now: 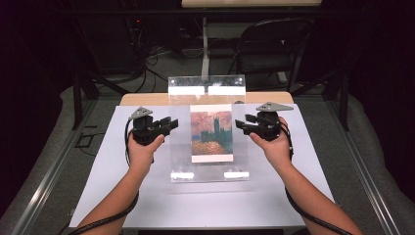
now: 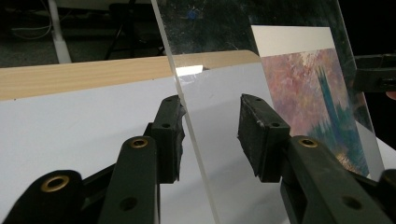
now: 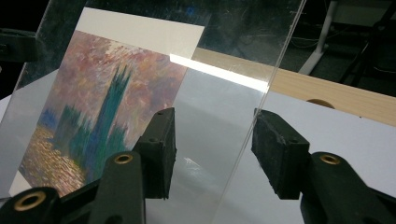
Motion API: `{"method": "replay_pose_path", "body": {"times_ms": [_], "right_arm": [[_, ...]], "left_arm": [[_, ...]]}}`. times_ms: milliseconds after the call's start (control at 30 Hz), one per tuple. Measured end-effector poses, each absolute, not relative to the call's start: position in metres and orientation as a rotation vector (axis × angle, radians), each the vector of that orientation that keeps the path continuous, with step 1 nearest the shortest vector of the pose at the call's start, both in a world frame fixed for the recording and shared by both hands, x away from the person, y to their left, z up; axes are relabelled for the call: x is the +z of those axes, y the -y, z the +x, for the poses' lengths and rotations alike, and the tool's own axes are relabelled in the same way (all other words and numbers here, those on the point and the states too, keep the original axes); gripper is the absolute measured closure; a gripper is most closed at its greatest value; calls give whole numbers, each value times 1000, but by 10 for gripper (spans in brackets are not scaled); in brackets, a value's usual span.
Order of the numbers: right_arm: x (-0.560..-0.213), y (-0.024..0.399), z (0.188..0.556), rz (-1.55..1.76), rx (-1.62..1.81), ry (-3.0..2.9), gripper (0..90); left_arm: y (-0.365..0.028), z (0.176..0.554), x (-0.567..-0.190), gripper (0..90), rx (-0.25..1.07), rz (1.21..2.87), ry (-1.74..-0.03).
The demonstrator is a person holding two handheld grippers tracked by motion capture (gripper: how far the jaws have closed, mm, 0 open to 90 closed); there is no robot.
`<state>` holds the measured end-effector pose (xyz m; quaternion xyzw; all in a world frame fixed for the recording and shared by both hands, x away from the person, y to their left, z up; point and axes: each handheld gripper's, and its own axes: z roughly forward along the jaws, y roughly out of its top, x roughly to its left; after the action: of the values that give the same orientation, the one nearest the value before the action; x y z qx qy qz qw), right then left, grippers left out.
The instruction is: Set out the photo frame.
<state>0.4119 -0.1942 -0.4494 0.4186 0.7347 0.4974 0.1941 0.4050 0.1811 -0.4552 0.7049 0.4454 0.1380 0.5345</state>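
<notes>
Nearest, on the white sheet covering the desk: a clear panel with a painted card inside, tilted up off the sheet, near edge low, far edge raised toward the desk's back. Left gripper at the panel's left edge, jaws partly open, straddling that edge, one pad just beside it, no squeeze visible. Right gripper likewise at the right edge, jaws apart either side. Beyond, a chair.

High view overhead facing forward, claw views close, sharing the acrylic panel
</notes>
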Motion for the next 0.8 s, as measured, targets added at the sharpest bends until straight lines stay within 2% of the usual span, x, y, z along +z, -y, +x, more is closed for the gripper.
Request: {"method": "replay_pose_path", "body": {"times_ms": [800], "right_arm": [[-437,202,370,1084,1453,-2042,593]], "left_arm": [[-190,360,-443,693,355,1668,-963]]}}
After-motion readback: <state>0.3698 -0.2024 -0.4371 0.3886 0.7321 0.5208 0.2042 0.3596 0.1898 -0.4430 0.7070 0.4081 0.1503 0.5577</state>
